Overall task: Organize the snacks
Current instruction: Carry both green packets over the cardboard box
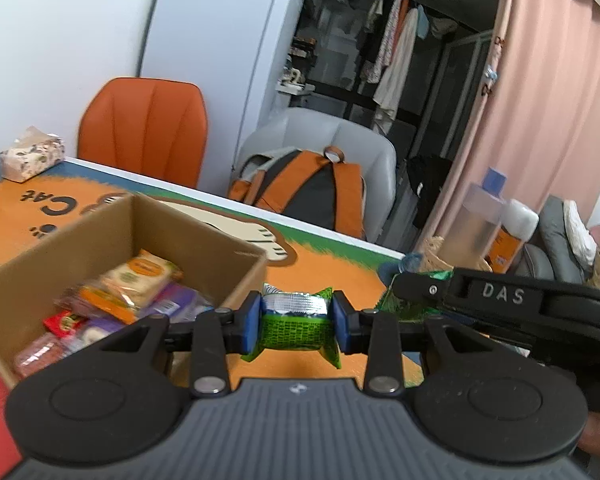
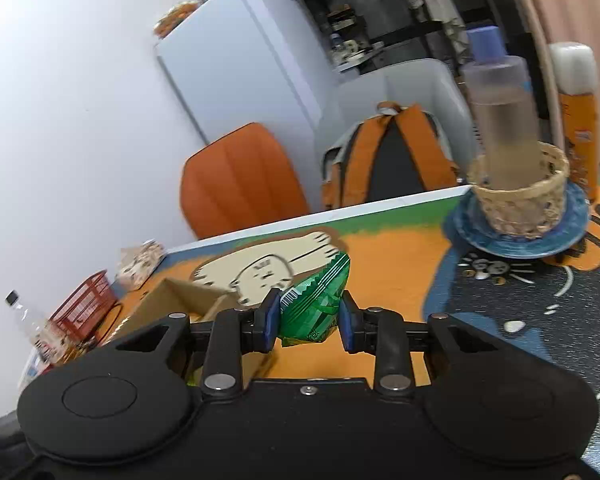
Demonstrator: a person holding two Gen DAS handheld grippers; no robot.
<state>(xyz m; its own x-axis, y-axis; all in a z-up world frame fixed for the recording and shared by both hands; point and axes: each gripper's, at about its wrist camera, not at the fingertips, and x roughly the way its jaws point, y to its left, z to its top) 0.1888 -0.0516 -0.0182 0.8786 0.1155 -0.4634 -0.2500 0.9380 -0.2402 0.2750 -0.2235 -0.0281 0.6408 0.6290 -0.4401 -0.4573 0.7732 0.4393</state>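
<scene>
My left gripper [image 1: 296, 322] is shut on a green snack packet [image 1: 294, 330] with a silver top, held just right of the cardboard box [image 1: 220, 240]. The box holds several wrapped snacks [image 1: 136, 284]. My right gripper [image 2: 309, 314] is shut on another green snack packet [image 2: 314, 300], held above the orange table mat. The right gripper also shows in the left wrist view [image 1: 404, 284], to the right, with its green packet [image 1: 400, 304]. The box also shows in the right wrist view [image 2: 180, 300], low at the left.
A wicker basket [image 2: 520, 200] with a clear bottle [image 2: 500, 120] stands on a blue plate [image 2: 516, 236] at the right. A red wire basket [image 2: 84, 308], a tissue pack [image 1: 32, 156] and a small bottle [image 2: 28, 320] stand at the left. Orange chair [image 1: 144, 128] and backpack [image 1: 300, 188] lie behind the table.
</scene>
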